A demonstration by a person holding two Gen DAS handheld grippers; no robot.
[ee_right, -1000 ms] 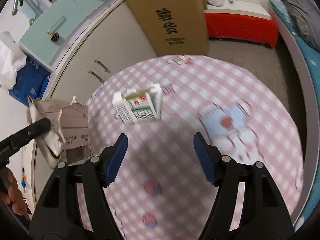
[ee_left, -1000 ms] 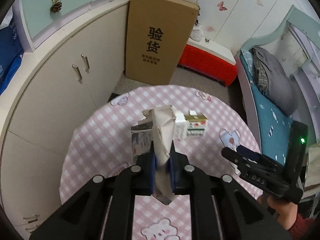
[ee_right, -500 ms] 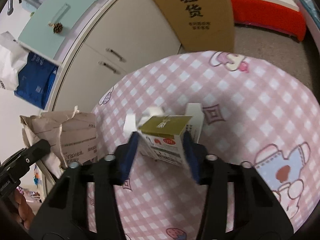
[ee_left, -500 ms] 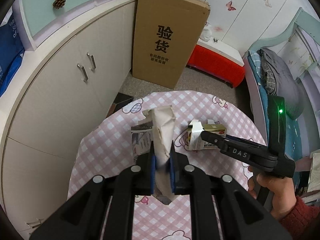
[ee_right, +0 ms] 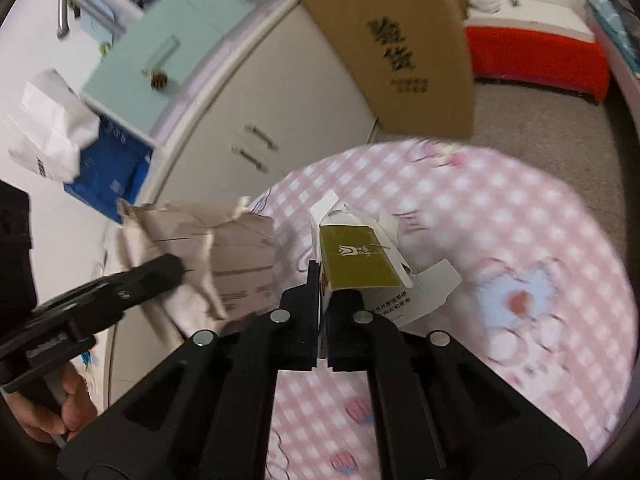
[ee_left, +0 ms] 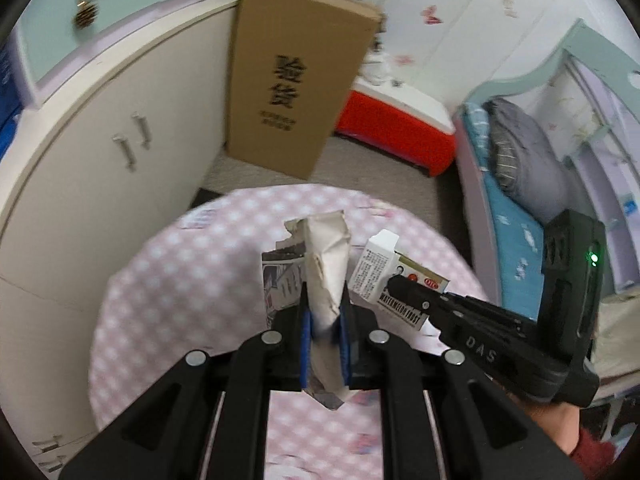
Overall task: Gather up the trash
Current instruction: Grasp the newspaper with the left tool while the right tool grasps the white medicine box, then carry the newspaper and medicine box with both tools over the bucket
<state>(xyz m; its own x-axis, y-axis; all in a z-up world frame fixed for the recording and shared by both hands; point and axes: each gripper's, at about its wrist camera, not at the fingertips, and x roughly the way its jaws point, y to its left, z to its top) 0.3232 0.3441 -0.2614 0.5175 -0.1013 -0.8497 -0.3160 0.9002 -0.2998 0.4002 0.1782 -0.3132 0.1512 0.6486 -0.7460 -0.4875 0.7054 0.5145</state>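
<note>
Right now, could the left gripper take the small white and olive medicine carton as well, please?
Probably not. The left gripper is shut on a crumpled paper bag, so its jaws are occupied. The small white and olive medicine carton is already pinched in the right gripper, whose jaws have just closed on it.

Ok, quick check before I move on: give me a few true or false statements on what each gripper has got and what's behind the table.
1. The left gripper is shut on crumpled paper packaging. True.
2. The right gripper is open and holds nothing. False: its jaws have just been closing and are now shut on the small medicine carton.
3. The carton's end flaps are open. True.
4. The tall cardboard box lies flat on the pink checked table. False: it stands upright on the floor beyond the table, beside the white cabinet.
5. The low red-sided unit stands to the left of the cardboard box. False: it stands to its right, toward the bed.
</note>
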